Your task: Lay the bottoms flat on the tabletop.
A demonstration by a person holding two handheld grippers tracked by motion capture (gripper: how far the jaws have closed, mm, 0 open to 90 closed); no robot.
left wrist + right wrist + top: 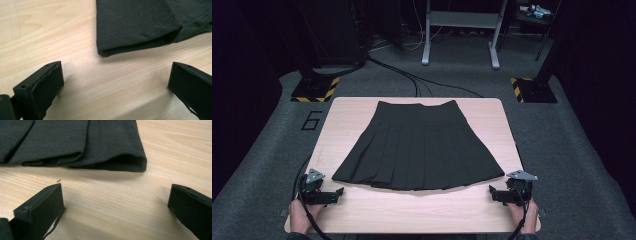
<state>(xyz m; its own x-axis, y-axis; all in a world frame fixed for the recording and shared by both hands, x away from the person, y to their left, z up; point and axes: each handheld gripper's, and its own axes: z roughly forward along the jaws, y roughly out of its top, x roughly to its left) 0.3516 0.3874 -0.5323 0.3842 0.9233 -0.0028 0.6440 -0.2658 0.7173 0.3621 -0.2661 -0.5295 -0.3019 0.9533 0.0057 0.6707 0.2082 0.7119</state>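
Skirt: a black pleated skirt [418,150] lies flat and spread on the middle of the pale wood surface [492,210], waistband at the far side, hem fanned toward the near edge.

Near-left hem corner: seen in the left gripper view [105,51], folded edge resting on the wood, just beyond the jaws and apart from them.

Near-right hem corner: seen in the right gripper view [140,165], stacked pleats visible along the hem, also apart from the jaws.

Left hand-held gripper: [341,191] rests low at the near-left of the surface, jaws spread wide, nothing between them, aimed toward the skirt's near-left corner.

Right hand-held gripper: [491,192] sits at the near-right, jaws likewise spread and empty, aimed at the near-right corner.

Hands: one hand [298,216] behind the left tool, the other [523,219] behind the right, both at the near edge.

Step in hand: by the look of it, the approach before a first grasp; the garment appears untouched and laid out, likely for folding.

Next move calls for: each tool to slide forward along the wood until a hem corner sits between its jaws, then close on all layers together; the pleats are loose, so a shallow bite may catch the top layer alone.
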